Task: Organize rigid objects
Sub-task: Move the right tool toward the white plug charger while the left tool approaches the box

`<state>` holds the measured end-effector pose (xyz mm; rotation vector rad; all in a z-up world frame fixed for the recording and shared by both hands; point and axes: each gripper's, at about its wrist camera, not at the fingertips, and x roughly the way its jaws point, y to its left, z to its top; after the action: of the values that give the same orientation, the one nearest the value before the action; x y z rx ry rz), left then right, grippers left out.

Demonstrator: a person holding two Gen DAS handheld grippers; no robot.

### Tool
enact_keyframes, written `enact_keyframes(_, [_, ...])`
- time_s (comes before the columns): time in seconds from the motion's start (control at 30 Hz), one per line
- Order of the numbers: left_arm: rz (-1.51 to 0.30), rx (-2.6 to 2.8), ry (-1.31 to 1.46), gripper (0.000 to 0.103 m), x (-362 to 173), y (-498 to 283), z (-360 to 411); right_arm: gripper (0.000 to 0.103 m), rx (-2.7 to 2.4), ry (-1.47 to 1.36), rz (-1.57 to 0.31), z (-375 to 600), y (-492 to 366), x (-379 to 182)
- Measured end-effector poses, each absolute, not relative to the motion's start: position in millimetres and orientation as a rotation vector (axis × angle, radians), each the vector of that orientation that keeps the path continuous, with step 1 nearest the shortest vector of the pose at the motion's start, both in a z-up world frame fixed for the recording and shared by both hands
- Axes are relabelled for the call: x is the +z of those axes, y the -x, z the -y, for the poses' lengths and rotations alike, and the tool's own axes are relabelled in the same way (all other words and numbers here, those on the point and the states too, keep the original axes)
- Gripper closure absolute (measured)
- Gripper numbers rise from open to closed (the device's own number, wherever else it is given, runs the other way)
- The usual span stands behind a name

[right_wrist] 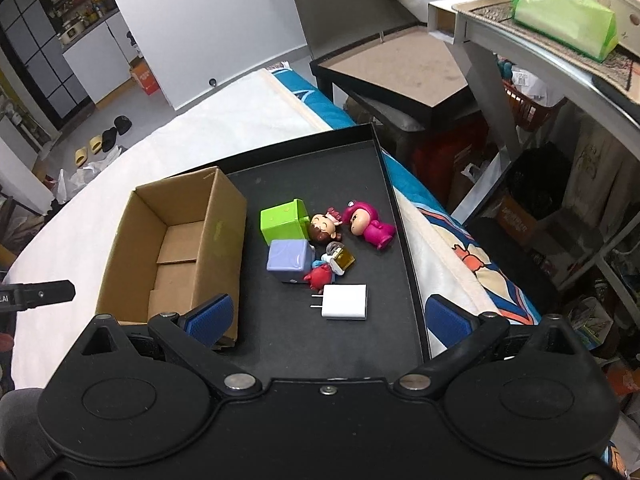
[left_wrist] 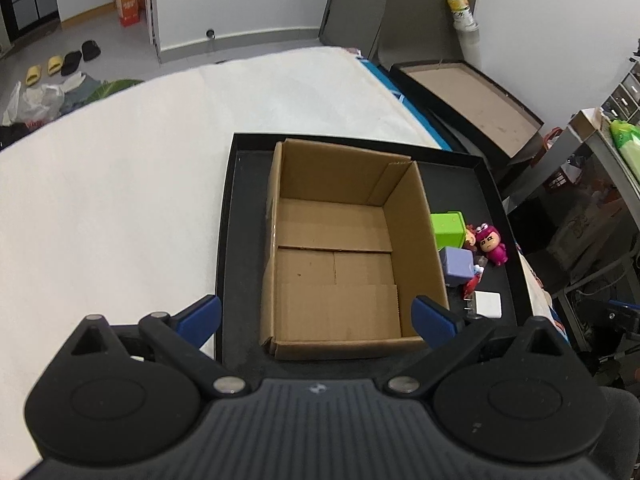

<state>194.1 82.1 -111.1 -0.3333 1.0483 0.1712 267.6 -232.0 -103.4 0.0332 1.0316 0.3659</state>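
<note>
Your left gripper (left_wrist: pixel 316 322) fingers (left_wrist: pixel 200 318) are standing spread wide, gripping nothing, hovering over the near edge of the open cardboard box (left_wrist: pixel 340 264). That box is sitting in the black tray (left_wrist: pixel 228 240) on the white bed (left_wrist: pixel 120 180). Right of the box, a green cube (left_wrist: pixel 448 228), purple cube (left_wrist: pixel 458 266), pink figurine (left_wrist: pixel 492 246) and white charger (left_wrist: pixel 488 304) are lying on the tray.

Your right gripper (right_wrist: pixel 328 318) fingers (right_wrist: pixel 448 316) are likewise gaping apart and carrying nothing, hanging above the tray (right_wrist: pixel 408 240). The white charger (right_wrist: pixel 346 302) is lying just ahead between them, with the purple cube (right_wrist: pixel 288 258), green cube (right_wrist: pixel 282 222), pink figurine (right_wrist: pixel 368 226), a brown-haired figurine (right_wrist: pixel 322 228) and a red figurine (right_wrist: pixel 320 276) clustered beyond, beside the cardboard box (right_wrist: pixel 176 248).
</note>
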Motion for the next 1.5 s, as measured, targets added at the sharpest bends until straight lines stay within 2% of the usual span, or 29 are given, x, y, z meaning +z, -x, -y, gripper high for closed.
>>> enact_keyframes(0.27, [-1.096, 0.182, 0.376, 0.004, -138.6, -207.5, -90.8, 0.000, 0.348, -0.017, -1.100, 222.1, -286.2, -128.0])
enact_keyframes(0.37, [-1.117, 0.201, 0.377, 0.007, -147.1, -212.0, -90.9, 0.000, 0.340, -0.023, -1.129, 218.9, -292.3, -139.7])
enact_keyframes(0.63, [-1.171, 0.233, 0.444, 0.029, -171.6, -219.8, -95.6, 0.000, 0.324, -0.046, -1.177, 213.5, -305.6, -162.9])
enact_keyframes(0.97, [-1.213, 0.224, 0.437, 0.040, -186.0, -226.9, -101.3, 0.000, 0.293, 0.006, -1.237, 193.6, -321.6, -196.7])
enact_keyframes(1.03, [-1.219, 0.219, 0.442, 0.049, -187.5, -227.1, -101.6, 0.000, 0.276, 0.007, -1.248, 191.8, -324.4, -202.4])
enact_keyframes(1.2, [-1.225, 0.210, 0.427, 0.060, -188.5, -227.6, -101.4, 0.000, 0.266, 0.016, -1.262, 186.5, -329.2, -211.3])
enact_keyframes(1.33, [-1.227, 0.217, 0.424, 0.073, -188.8, -226.0, -105.9, 0.000, 0.258, 0.032, -1.273, 182.7, -330.6, -218.8])
enact_keyframes(1.5, [-1.232, 0.207, 0.439, 0.080, -189.3, -220.9, -110.8, 0.003, 0.257, 0.076, -1.271, 177.4, -326.8, -226.2])
